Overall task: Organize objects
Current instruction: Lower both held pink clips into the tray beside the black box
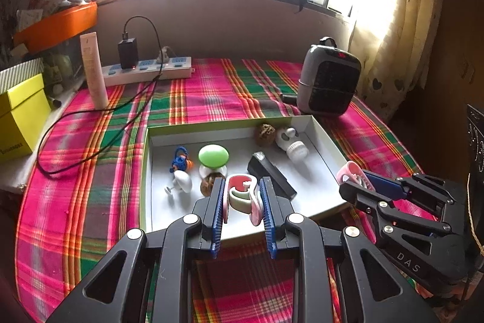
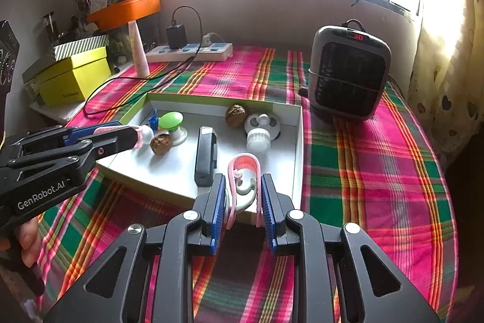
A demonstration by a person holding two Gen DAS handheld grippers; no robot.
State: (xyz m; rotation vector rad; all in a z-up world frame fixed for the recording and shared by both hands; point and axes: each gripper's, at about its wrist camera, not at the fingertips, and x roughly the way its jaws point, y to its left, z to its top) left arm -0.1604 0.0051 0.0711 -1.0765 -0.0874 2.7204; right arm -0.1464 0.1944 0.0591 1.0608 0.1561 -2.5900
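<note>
Two pink clips held, one per hand-held gripper: left hand-held gripper (image 1: pixel 241 203) clamps clip (image 1: pixel 242 196), right hand-held gripper (image 2: pixel 243 197) clamps second clip (image 2: pixel 243 186), both at near edge of white tray (image 1: pixel 325 138), likely for sorting inside.

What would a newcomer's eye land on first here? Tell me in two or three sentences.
First, each claw, left and right, shut on a pink clip, the left's and the right's, above the near edge of the white tray. In the tray lie a green-capped knob, a black stapler and a white skull-shaped toy. Behind it, on the pink and green plaid cloth, stands a grey heater.
</note>
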